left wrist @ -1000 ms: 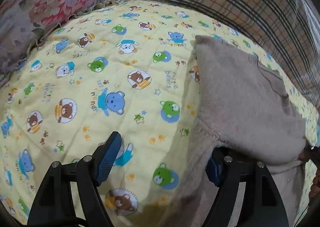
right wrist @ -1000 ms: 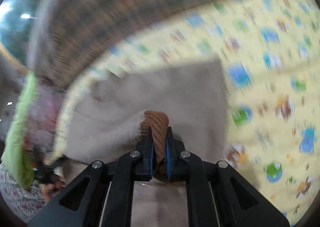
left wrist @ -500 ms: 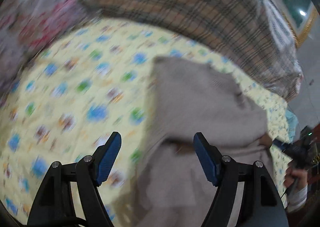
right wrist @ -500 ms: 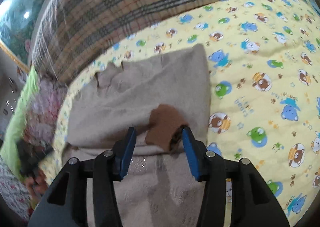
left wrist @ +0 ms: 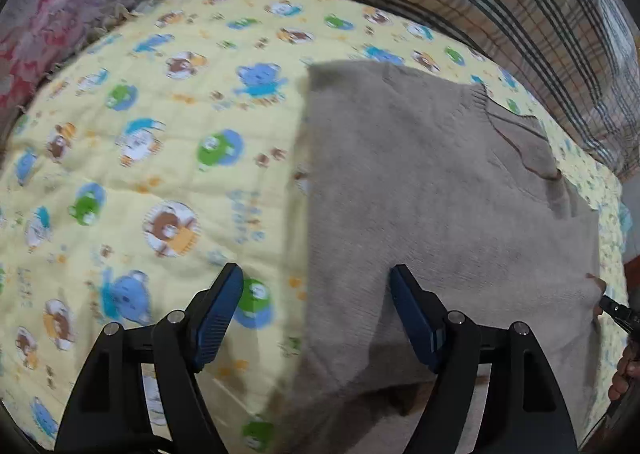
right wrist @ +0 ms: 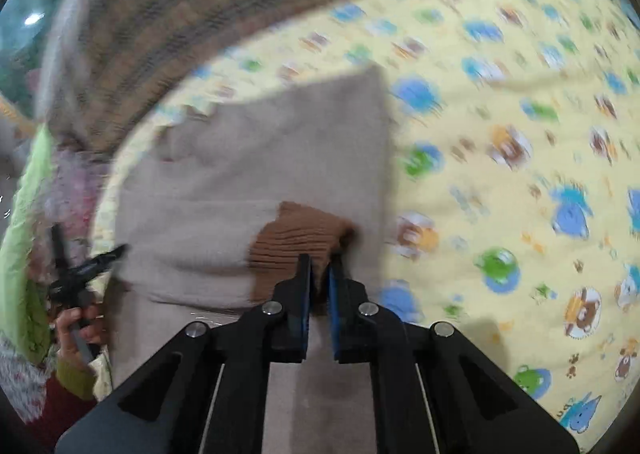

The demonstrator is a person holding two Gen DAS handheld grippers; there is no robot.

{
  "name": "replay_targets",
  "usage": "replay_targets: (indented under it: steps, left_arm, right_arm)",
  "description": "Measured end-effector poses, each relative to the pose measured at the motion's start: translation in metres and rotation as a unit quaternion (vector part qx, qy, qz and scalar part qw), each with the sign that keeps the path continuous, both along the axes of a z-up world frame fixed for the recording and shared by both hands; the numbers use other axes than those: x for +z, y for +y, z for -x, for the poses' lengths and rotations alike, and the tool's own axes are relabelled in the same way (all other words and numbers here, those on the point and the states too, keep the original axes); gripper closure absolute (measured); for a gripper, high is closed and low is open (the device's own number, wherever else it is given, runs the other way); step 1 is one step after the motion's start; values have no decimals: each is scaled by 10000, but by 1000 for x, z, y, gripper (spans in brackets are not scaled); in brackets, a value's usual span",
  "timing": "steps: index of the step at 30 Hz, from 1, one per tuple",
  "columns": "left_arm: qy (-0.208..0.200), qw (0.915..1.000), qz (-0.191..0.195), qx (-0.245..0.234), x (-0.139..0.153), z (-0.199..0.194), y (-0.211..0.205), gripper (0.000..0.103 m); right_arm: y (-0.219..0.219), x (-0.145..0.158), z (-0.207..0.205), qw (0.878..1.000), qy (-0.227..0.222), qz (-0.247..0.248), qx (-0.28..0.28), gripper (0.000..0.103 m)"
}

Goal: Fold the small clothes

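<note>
a yellow bear-print quilt is covering the bed, and a beige sweater is lying folded on its right part in the left wrist view. the left gripper is hanging released over the sweater's left edge, nothing between its pads. the right gripper, having just been closing, is clenching the sweater's brown cuff.

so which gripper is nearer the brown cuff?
Right. The right gripper is shut on the brown cuff, having just closed on it. The left gripper is open over the sweater's other edge, away from the cuff.
</note>
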State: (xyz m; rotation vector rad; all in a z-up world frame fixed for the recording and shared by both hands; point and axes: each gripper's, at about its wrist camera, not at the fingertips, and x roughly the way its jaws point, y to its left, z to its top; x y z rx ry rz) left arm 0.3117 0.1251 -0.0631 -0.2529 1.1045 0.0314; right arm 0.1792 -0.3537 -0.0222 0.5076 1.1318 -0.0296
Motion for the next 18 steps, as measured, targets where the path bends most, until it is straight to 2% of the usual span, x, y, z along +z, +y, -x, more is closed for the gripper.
replay_targets:
  steps: [3,5,7,10,13,15,17,18]
  left_arm:
    - [-1,9998,40,184,4,8,13,26]
    - [-50,9997,142,212,11,15,17,29]
    - [-178,9997,72,146,25,22,13,29]
    - [-478,9984,262,-156,49,27,-5,28]
    - [-348,9979,255,-477,45,17,-29,27]
    - [-152,9988,-179,-438,32,8,-35,28]
    - [67,9978,-593,-286,16,2,-31,25]
    - [72,9985,-497,-236,9,3,-22,18]
  right_arm:
    - [-3,-1,6,9988,94,349,-343,92]
    - [1,15,16,9980,-317,294,-470,92]
    - [22,33,17,9966,-804,135,-149,92]
    - [55,39,4,9937,-995,-253,449,92]
    - [98,25,-32,9899,-881,-575,951,91]
    - [118,7,-53,9862,-777,-775,1237,91]
    - [131,-7,-68,9883,-606,-301,1370,91]
    - [135,-20,-76,9882,-334,-72,1493,92]
